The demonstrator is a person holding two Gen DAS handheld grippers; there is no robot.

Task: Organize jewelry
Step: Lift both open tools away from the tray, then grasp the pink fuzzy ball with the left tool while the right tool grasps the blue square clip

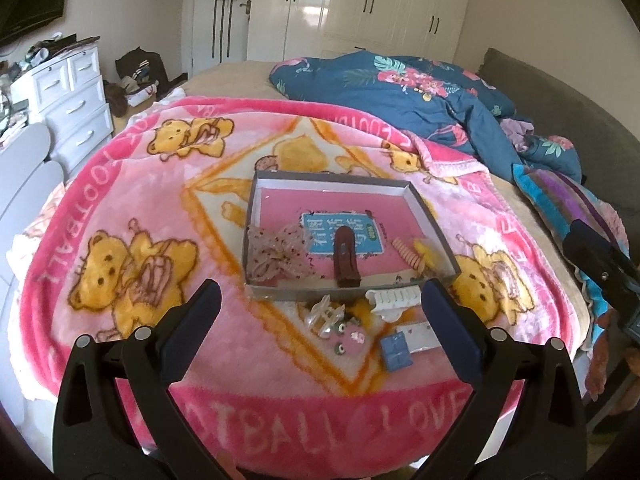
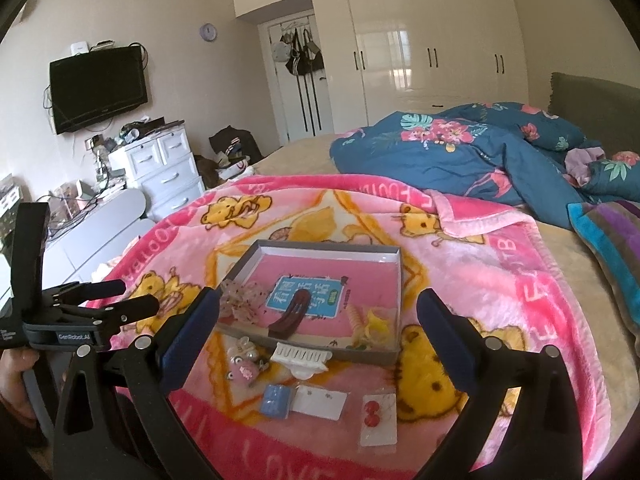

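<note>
Pink plush blanket [image 1: 120,208] carries everything. My left tongs [image 1: 320,312] and right tongs [image 2: 318,316] hang spread, empty. Loose jewelry [image 2: 244,368] lies just before the gray box [image 1: 432,216]; soft pile may snag small pieces.

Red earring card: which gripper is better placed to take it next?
Right, probably. The red earring card lies just inside the open right gripper, near its right finger. The left gripper, also open, faces the white claw clip; its view doesn't show the card.
</note>
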